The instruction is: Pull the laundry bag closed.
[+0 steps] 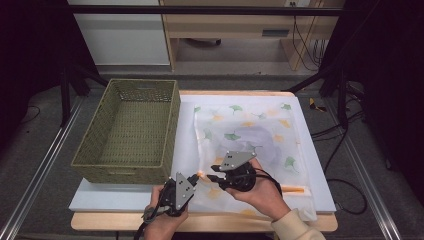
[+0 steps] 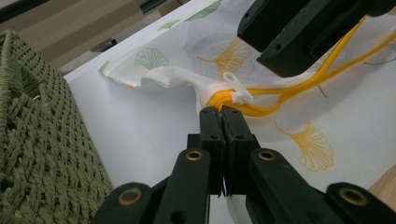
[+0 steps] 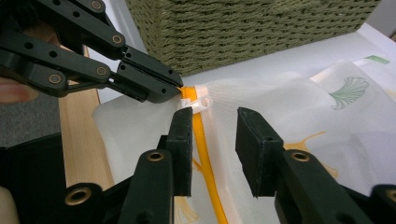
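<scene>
White mesh laundry bag (image 1: 250, 137) printed with green and yellow ginkgo leaves, lying flat on the white surface (image 1: 320, 175) right of centre in the high view, with its orange zipper (image 3: 205, 154) running along the bag's near edge. The left tool (image 1: 192, 181), at the lower centre of the high view, has its jaws fully closed on the bag's corner at the end of the zipper; in the left gripper view the two pads meet on white fabric just below the orange teeth. The right tool (image 3: 212, 135) stands partly open, its jaws straddling the zipper line, with the small white pull tab (image 3: 201, 103) just beyond the left pad and not yet pinched. The step in hand appears to be working the zipper: one tool anchors the bag's end while the other seeks the tab. The next move would call for bringing the right jaws forward over the tab, closing on it, then drawing it along the orange teeth while the left grip holds firm. Both hands enter from the bottom edge of the high view, the left hand (image 1: 162, 212) low and level, the right hand (image 1: 260, 192) angled toward upper left, its tool pointing at the left one. A woven olive-green rectangular basket (image 1: 130, 130) stands at centre left, apart from the bag.
</scene>
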A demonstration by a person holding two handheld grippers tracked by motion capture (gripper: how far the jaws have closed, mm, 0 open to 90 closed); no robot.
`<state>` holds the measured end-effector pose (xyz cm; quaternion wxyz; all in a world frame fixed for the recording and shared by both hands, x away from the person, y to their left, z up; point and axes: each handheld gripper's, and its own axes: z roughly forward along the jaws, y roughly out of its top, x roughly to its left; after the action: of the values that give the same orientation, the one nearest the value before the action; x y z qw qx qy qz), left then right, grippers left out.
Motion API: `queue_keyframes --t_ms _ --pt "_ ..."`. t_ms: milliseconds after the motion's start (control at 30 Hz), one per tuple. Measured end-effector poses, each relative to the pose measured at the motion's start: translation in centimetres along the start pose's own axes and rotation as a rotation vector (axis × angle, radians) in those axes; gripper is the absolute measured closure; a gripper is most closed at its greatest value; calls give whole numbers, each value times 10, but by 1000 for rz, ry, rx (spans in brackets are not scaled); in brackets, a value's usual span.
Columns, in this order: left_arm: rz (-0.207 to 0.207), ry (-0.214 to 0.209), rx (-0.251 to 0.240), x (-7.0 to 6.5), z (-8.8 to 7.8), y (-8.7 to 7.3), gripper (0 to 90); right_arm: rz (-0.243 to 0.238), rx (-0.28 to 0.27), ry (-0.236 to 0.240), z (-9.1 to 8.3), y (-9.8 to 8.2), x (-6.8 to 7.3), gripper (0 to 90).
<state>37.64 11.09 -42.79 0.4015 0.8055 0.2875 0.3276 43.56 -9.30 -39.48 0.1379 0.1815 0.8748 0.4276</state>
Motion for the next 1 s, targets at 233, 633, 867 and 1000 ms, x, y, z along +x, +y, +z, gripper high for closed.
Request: queue_keyframes --t_ms 233,633,867,1000 --pt "-3 -4 -2 1 -1 0 882 -12 20 30 8 5 1 605" --pt "-7 -10 -2 2 0 0 882 -34 57 47 14 6 1 595" --pt "-9 -12 -4 2 -1 0 882 -50 69 58 17 8 -1 608" --pt "-5 -15 -8 2 -1 0 882 -48 76 67 19 9 -2 610"
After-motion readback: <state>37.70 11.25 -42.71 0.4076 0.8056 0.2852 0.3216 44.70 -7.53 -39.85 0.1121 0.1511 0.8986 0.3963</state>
